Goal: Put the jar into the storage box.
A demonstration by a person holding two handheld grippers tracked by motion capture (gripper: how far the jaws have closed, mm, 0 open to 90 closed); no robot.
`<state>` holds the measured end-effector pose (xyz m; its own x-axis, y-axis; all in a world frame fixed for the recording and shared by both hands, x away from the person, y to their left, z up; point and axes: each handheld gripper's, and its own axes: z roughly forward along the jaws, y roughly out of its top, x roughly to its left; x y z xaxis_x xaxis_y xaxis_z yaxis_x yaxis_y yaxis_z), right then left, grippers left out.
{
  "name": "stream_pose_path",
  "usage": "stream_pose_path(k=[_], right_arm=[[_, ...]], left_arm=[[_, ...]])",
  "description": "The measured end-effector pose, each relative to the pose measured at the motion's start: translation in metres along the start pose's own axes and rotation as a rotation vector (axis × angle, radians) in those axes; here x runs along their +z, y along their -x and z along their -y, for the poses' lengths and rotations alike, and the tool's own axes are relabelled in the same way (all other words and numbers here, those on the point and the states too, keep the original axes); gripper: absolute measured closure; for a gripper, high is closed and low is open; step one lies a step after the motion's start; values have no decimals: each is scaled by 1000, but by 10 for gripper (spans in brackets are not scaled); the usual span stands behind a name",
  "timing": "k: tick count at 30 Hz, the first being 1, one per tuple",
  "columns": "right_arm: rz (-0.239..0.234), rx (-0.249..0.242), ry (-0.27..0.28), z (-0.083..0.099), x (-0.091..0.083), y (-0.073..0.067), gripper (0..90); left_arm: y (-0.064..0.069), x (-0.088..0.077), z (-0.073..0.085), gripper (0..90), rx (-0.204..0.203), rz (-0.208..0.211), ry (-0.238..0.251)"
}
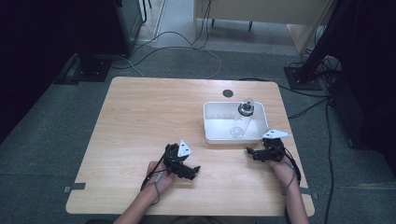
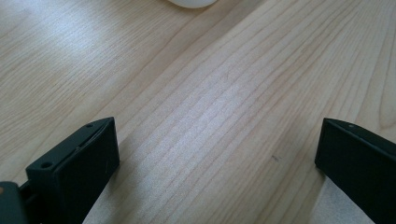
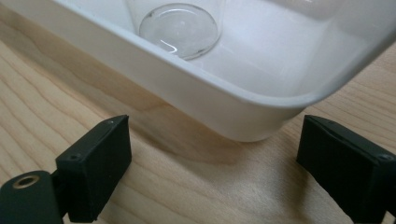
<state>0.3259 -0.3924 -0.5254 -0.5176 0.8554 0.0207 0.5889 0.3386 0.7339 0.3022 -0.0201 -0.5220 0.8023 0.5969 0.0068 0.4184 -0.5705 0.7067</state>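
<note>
A white tray [image 1: 211,126] sits on the right half of the wooden table [image 1: 140,116]. In it lies a clear bottle [image 1: 242,121] with a dark cap, its cap end toward the far side. The bottle's clear base [image 3: 180,30] shows just behind the tray's near wall [image 3: 187,88] in the right gripper view. My right gripper [image 1: 251,152] rests on the table just in front of the tray's near right corner, open and holding nothing. My left gripper [image 1: 195,172] lies low on the table near the front edge, open over bare wood [image 2: 215,121].
A small dark round disc [image 1: 228,93] is set in the table beyond the tray. A white rounded edge [image 2: 191,3] shows at the top of the left gripper view. Cables and stand bases lie on the floor beyond the table.
</note>
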Motion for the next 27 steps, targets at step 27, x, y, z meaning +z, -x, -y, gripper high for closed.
stream_pose_path(k=[27], right_arm=[[-34, -36, -18, 1, -1, 2, 25]], left_arm=[[0, 0, 0, 0, 1, 1, 0]])
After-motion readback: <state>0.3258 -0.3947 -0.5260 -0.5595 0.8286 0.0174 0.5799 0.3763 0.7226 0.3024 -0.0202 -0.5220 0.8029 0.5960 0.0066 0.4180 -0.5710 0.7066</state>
